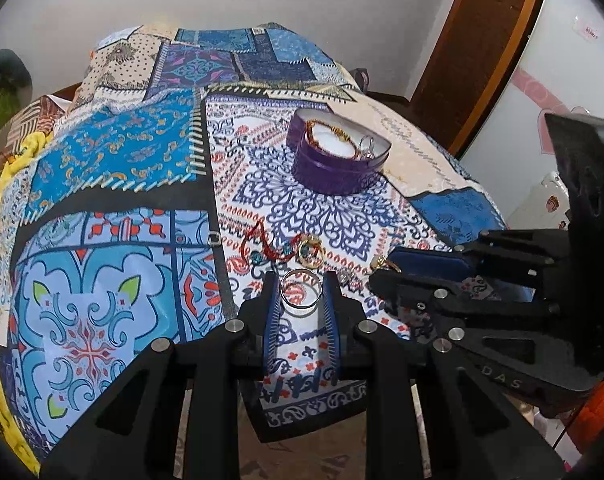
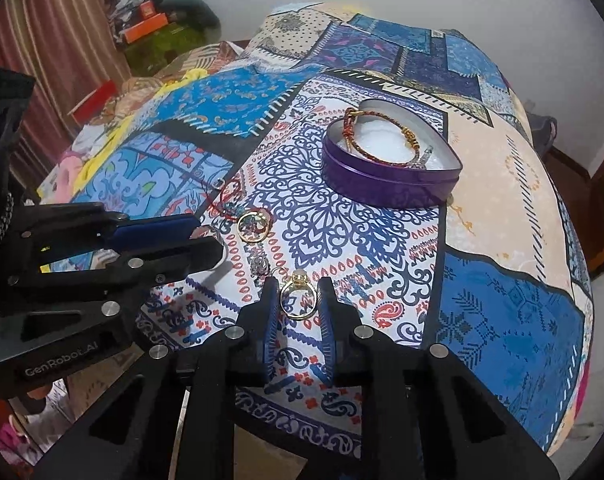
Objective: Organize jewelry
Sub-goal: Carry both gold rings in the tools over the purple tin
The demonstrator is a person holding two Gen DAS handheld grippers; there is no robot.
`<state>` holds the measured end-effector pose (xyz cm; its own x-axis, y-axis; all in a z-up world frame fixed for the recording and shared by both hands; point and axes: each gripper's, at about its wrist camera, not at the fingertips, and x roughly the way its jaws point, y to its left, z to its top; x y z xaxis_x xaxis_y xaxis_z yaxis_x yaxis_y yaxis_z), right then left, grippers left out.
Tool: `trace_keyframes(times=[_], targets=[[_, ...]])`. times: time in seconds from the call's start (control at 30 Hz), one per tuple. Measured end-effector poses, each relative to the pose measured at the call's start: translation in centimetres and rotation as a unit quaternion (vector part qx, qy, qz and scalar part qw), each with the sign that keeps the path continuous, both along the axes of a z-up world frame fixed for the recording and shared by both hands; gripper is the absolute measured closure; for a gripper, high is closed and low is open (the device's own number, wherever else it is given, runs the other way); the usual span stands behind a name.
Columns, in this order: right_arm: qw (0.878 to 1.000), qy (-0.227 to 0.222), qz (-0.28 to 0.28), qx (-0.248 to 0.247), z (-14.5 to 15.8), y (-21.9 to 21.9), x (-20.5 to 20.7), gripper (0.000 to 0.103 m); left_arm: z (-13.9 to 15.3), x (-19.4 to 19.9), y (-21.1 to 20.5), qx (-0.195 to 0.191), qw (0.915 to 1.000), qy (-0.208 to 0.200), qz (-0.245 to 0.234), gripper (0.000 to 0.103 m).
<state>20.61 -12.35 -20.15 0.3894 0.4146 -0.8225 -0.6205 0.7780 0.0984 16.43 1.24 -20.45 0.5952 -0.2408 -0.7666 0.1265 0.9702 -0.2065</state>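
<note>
A purple heart-shaped tin (image 1: 334, 164) (image 2: 386, 184) stands open on the patterned cloth, with a red-gold beaded bracelet (image 2: 366, 136) inside. My left gripper (image 1: 301, 292) is closed around a silver bangle (image 1: 301, 293) near the cloth's front edge. My right gripper (image 2: 297, 296) is closed around a gold ring with a pale stone (image 2: 297, 295); in the left wrist view it shows at the right (image 1: 386, 268). Loose on the cloth between them lie a gold bangle (image 1: 310, 255) (image 2: 253, 225), a red cord necklace (image 1: 261, 242) (image 2: 227, 196) and a small silver piece (image 2: 259, 266).
The patterned cloth (image 1: 141, 160) (image 2: 502, 300) covers a rounded surface that drops off at the front and right. A wooden door (image 1: 482, 48) and a white appliance (image 1: 562, 80) stand to the right. Clutter and a curtain (image 2: 61, 40) lie at the far left.
</note>
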Motion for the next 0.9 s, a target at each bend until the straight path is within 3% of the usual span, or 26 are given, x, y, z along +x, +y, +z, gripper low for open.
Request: trace_keyframes(times=[0.4,0.9], targets=[[0.998,-0.033,-0.036,0.025,3.0,-2.4,0.7,0.086,2.4,0.6,-0.4,0.007,0.9995,-0.031,0.000,0.083],[0.992,-0.077,-0.079,0.059,6.1,-4.3,3.8,0.086,5.3,4.3,-1.4,0.006,0.9970,-0.076,-0.012,0.083]])
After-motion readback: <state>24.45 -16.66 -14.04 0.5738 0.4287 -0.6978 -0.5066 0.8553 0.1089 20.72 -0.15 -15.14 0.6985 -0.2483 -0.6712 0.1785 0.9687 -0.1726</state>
